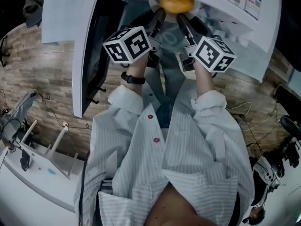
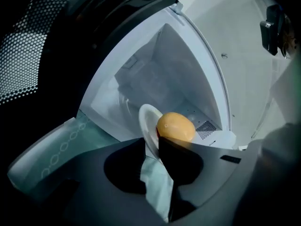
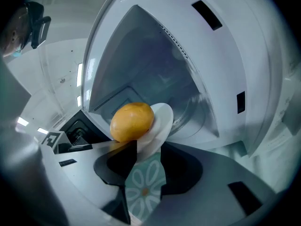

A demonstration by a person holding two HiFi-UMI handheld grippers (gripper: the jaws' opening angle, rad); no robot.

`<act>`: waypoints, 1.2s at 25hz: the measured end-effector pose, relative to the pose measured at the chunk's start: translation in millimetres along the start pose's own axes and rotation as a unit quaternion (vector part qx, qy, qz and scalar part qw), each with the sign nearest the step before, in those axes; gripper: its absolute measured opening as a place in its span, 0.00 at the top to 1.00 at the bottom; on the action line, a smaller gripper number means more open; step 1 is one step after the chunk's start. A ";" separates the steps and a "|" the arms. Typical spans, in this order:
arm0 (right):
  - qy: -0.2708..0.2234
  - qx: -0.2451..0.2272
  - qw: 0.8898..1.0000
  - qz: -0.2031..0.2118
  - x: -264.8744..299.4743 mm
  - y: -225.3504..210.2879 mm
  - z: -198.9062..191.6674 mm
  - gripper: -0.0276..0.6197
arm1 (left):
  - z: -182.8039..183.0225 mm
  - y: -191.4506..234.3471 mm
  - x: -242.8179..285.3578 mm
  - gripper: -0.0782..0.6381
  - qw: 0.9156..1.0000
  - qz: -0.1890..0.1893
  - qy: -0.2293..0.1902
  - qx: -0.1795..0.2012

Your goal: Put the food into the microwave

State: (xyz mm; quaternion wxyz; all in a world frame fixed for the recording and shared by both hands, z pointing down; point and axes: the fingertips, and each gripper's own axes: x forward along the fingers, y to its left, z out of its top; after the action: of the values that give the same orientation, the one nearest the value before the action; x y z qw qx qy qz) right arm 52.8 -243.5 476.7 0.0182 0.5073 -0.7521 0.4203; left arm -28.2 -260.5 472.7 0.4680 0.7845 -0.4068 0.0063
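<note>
Head view: a person in a pale striped shirt (image 1: 188, 164) leans over a white microwave oven (image 1: 214, 6), whose dark-windowed door (image 1: 94, 60) is swung wide at the left. The left gripper (image 1: 160, 17) and, beside it, the right gripper (image 1: 182, 20) reach into the oven's mouth. They flank a round orange-yellow piece of food (image 1: 176, 3) on a small white plate (image 1: 153, 0).

In the left gripper view the jaws stand apart with the plate's thin rim in the gap. The gap looks wider than the rim, so they do not appear to pinch it. The right gripper view shows the same on the other side: parted jaws, the rim between their tips, and a teal flower-patterned cloth (image 3: 143, 187) showing below. The food sits just past both pairs of tips, toward the cavity.

The delivery looks nearly done, with the door open and the plate apparently set down at the threshold. What is left is to draw both grippers clear and probably to shut the door. Whether the plate lies fully inside cannot be told.
</note>
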 end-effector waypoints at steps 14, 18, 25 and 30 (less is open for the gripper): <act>-0.017 -0.073 0.996 -0.041 17.9 -13.2 19.9 0.66 | 10.2 2.6 28.1 0.73 0.997 0.031 0.007 0.068; -0.018 -0.088 0.995 -0.050 24.3 -15.5 21.7 0.65 | 12.4 8.5 32.6 0.72 0.995 0.048 0.013 0.090; -0.019 -0.136 0.988 -0.077 31.2 -19.3 28.2 0.63 | 14.9 13.8 42.4 0.68 0.988 0.070 0.021 0.138; -0.015 -0.156 0.984 -0.088 35.5 -19.6 30.8 0.61 | 15.9 15.5 44.1 0.67 0.986 0.077 0.021 0.145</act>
State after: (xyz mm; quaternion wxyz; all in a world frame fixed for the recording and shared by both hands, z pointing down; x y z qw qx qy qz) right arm 63.2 -292.7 485.0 0.1226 0.5683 -0.7612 0.2875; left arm -14.6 -303.6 492.3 0.3559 0.8099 -0.4511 0.1179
